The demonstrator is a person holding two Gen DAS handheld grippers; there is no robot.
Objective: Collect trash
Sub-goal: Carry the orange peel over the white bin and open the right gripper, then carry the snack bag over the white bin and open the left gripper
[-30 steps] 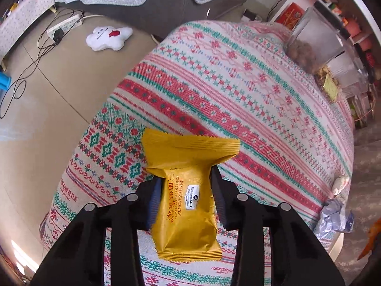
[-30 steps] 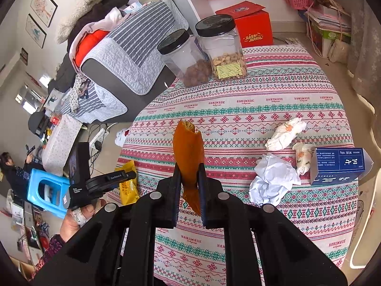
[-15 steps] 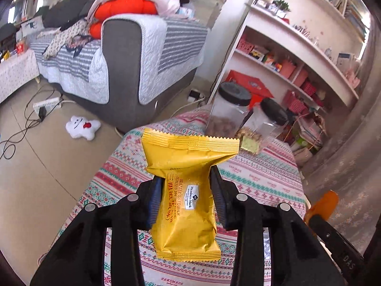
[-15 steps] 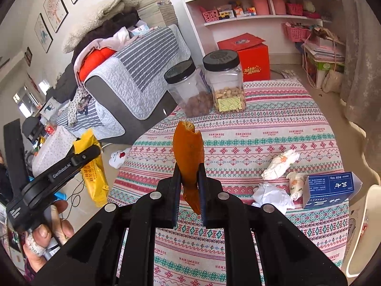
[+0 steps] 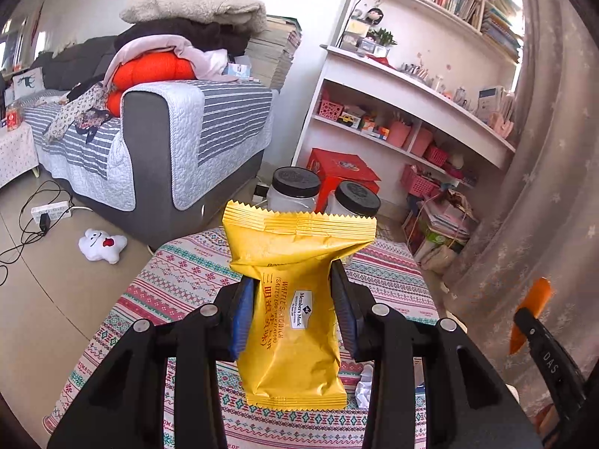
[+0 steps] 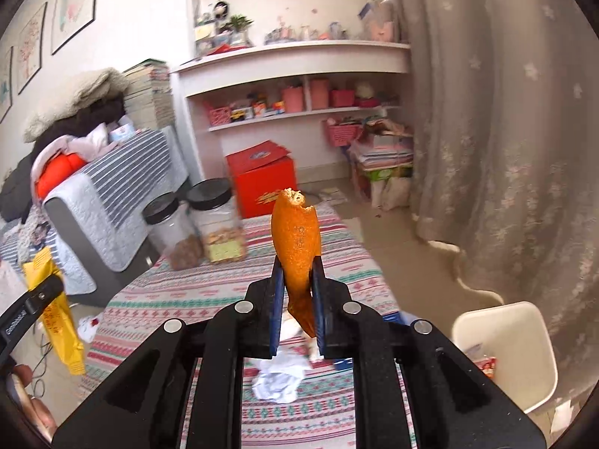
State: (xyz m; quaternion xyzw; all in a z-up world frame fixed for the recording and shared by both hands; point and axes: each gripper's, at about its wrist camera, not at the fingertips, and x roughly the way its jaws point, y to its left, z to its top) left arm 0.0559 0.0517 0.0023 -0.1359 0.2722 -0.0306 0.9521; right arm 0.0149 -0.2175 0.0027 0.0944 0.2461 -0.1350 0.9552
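My left gripper point(image 5: 294, 299) is shut on a yellow snack wrapper point(image 5: 295, 299), held upright above the patterned tablecloth point(image 5: 179, 277). My right gripper point(image 6: 296, 292) is shut on a strip of orange peel point(image 6: 295, 239) that sticks up between the blue pads. From the right wrist, the yellow wrapper point(image 6: 56, 314) and the left gripper show at the far left edge. In the left wrist view the orange peel point(image 5: 531, 310) appears at the right. A crumpled white tissue point(image 6: 279, 379) lies on the table below the right gripper. A white bin point(image 6: 505, 351) with trash inside stands at the lower right.
Two black-lidded jars point(image 6: 194, 224) stand at the table's far end. A blue box point(image 6: 344, 363) lies partly hidden behind the right fingers. A grey sofa point(image 5: 164, 142), a red box point(image 6: 262, 176), white shelves point(image 5: 404, 104) and a curtain point(image 6: 498, 131) surround the table. A person's hand point(image 6: 22, 385) holds the left gripper.
Both grippers rose and tilted up from the table, so the shelves and curtain came into view. The right one swung toward the white bin. Both kept their grips.
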